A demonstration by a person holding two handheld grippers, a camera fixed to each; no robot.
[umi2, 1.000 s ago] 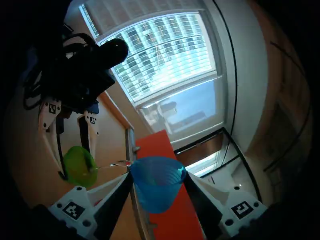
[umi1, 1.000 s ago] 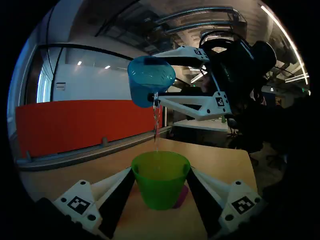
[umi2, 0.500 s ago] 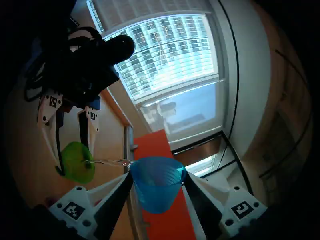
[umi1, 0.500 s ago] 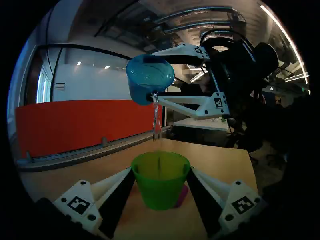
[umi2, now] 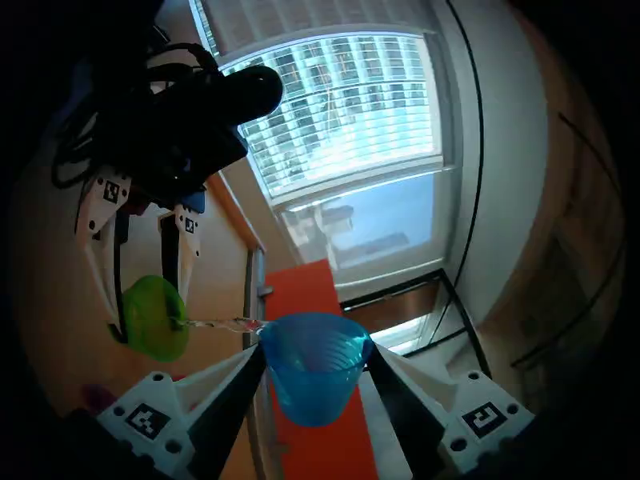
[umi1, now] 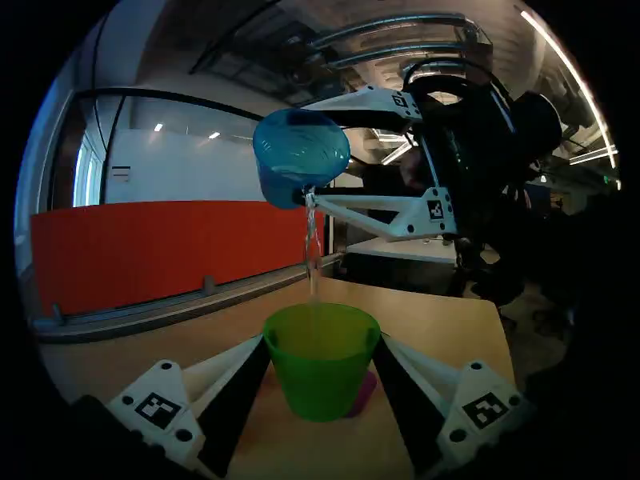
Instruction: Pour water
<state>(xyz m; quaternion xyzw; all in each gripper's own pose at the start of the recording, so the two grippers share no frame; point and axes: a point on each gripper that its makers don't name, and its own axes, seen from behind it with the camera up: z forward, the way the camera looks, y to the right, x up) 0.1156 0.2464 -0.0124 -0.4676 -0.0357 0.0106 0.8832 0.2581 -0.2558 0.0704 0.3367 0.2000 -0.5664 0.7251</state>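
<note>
A: Okay, left gripper view first. Where's the receiver?
B: Upright on the tabletop [umi1: 432, 320], that's the green cup [umi1: 322, 376]. The left gripper [umi1: 320, 348] has its fingers narrowed onto the cup's two sides, holding it. There's a small purple thing [umi1: 364, 392] just behind its base, can't tell what.
A: And the pourer?
B: Above it, the blue cup [umi1: 300, 164], pinched between the right gripper [umi1: 316, 156] fingers. It's tipped far over, long axis close to level. From its low lip the water stream [umi1: 310, 240] drops straight into the green mouth.
A: Key relation?
B: Lip directly above the mouth, well apart in height. My judgement: any further tilt has to hold that lip over the green rim, or water lands on the tabletop.
A: Right gripper view?
B: The blue cup sits between the fingers, both pressing its sides. The scene is rolled, so the green cup lies off to the left and the stream runs sideways from the blue rim to it. The left gripper's fingers flank the green cup there too.
A: Water level?
B: Can't tell in either cup.
A: Which hand does the work?
B: The right one tips, I'd say. The left just steadies.
</note>
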